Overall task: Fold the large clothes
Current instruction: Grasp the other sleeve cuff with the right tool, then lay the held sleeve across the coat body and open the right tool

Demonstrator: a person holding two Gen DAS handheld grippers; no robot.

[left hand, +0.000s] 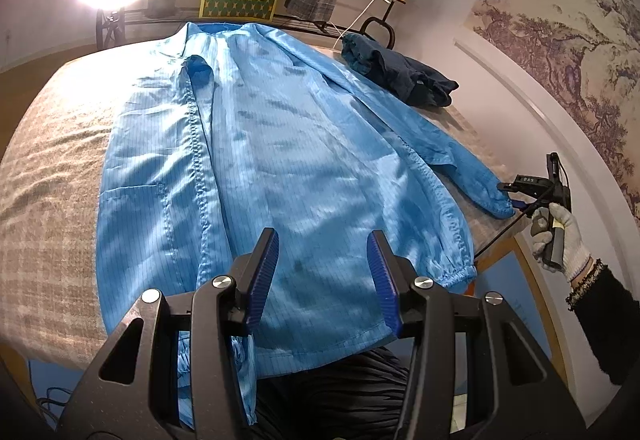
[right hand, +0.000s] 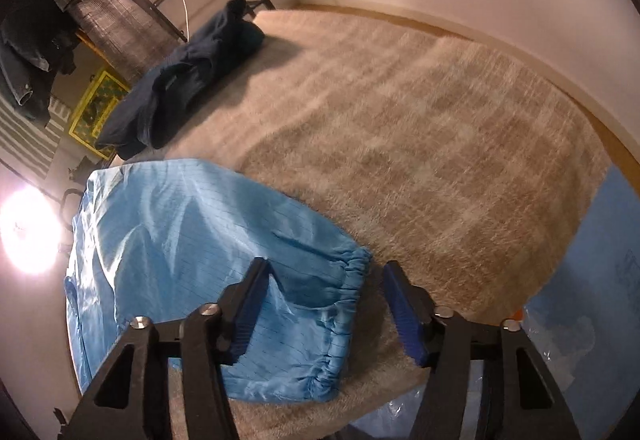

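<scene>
A fuzzy beige checked blanket [left hand: 52, 160] covers the tabletop. A shiny blue coat [left hand: 280, 160] with a fine grid weave lies flat along its middle, collar at the far edge, hem hanging over the near edge; both sleeves end in gathered elastic cuffs. A crumpled navy garment [left hand: 404, 74] sits at the far right corner. The left gripper [left hand: 324, 264] hovers tilted down over the hem, jaws spread, nothing between them. The right gripper [right hand: 324, 304], held by a white-gloved hand [left hand: 560, 236], points steeply down at the sleeve cuff [right hand: 352, 272]; its jaws straddle the cuff, not pinching it.
</scene>
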